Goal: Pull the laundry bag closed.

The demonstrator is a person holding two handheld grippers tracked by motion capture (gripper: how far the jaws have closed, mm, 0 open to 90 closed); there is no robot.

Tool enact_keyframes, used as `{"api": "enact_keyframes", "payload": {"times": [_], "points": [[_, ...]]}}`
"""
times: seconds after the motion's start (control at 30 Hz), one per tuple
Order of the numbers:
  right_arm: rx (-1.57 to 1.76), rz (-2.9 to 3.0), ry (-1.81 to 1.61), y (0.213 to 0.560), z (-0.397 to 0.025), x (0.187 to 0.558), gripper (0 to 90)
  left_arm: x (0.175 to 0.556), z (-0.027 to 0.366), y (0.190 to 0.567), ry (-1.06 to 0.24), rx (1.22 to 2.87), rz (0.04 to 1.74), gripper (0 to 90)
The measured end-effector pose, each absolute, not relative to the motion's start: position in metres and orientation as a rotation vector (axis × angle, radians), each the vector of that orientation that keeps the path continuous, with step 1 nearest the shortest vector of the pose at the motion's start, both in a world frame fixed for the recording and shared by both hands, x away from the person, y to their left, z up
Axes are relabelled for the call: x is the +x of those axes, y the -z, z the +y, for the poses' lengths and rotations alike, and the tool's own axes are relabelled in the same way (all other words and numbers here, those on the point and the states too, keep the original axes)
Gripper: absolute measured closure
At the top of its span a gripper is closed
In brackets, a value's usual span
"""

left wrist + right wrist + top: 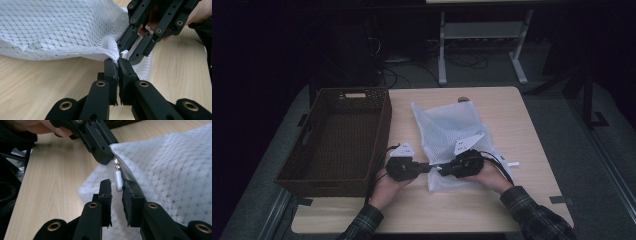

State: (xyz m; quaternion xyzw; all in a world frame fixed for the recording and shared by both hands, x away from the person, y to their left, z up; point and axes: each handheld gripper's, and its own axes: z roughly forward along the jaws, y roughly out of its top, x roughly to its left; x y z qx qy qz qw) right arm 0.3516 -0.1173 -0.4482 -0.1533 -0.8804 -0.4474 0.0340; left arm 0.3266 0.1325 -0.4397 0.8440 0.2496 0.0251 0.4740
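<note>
A white mesh zip-up laundry bag (447, 135) lies flat on the pale wooden table (532, 135), just to the right of the dark brown woven rectangular basket (339, 140), which sits at the table's left part. Both grippers meet at the bag's near left corner. The left gripper (117, 65) has its black jaws pressed together on the hemmed edge of the bag, pinching a fold of mesh so the fabric lifts slightly off the table there. The right gripper (117, 185) reaches in from the opposite side; its jaws stand a little apart, with the small white zipper pull tab (118, 180) hanging between the two pads. The tab looks close to the right-hand pad, but whether it touches is not clear; the jaws are not clamped on it. In the high view the left gripper (430, 168) and right gripper (441, 169) point at each other tip to tip over the bag's near edge, each held in a hand with a plaid sleeve.
</note>
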Motion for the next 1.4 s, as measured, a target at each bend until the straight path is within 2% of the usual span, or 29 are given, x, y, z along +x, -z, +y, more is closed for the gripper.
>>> {"api": "enact_keyframes", "payload": {"times": [0.43, 0.87, 1.4], "points": [[-0.467, -2.703, 1.355, 0.45, -0.104, 0.353, 77.6, 0.326, 0.131, 0.439, -0.053, 2.058, 0.607, 86.7], [-0.498, -2.719, 1.362, 0.452, -0.101, 0.355, 85.6, 0.326, 0.131, 0.439, -0.059, 2.059, 0.614, 86.8], [-0.514, -2.787, 1.32, 0.449, -0.101, 0.351, 86.4, 0.322, 0.13, 0.435, -0.117, 2.09, 0.63, 87.5]]}}
